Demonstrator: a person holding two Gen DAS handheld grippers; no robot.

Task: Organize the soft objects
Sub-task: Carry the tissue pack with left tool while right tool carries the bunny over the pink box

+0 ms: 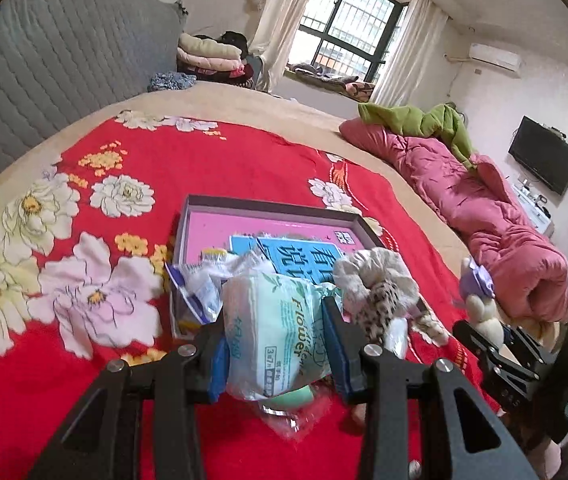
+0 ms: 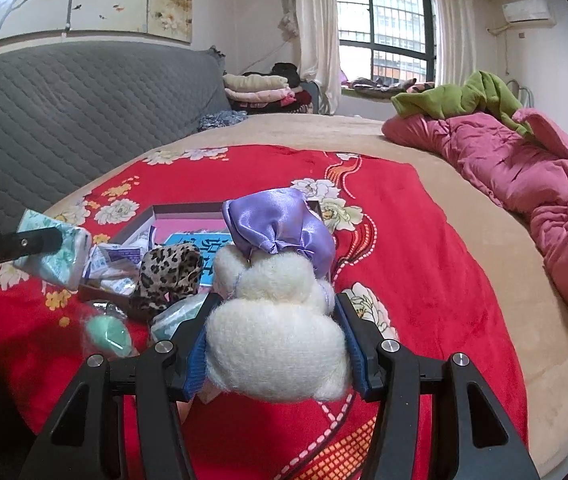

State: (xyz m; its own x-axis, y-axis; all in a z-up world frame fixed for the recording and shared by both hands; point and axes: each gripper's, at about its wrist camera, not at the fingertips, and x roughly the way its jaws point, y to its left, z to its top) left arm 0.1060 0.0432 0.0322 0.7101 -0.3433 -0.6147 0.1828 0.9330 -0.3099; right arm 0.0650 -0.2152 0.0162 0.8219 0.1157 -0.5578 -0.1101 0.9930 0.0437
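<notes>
Tissues [image 1: 271, 332] pinched in the left gripper [image 1: 277, 344] and plush bunny [image 2: 275, 320] clamped in the right gripper [image 2: 273, 344] hover beside the half-filled box [image 1: 199, 204], scrunchie [image 2: 169, 276] and sponge [image 2: 107, 334] unsorted.

one tissue pack [image 1: 275, 332], one plush toy [image 2: 279, 320] (purple-capped), one box [image 1: 203, 216]

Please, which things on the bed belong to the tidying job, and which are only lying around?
Job: tissue pack in left gripper; plush toy in right gripper; leopard scrunchie; box.

Lying about: pink quilt; green blanket; folded clothes.
</notes>
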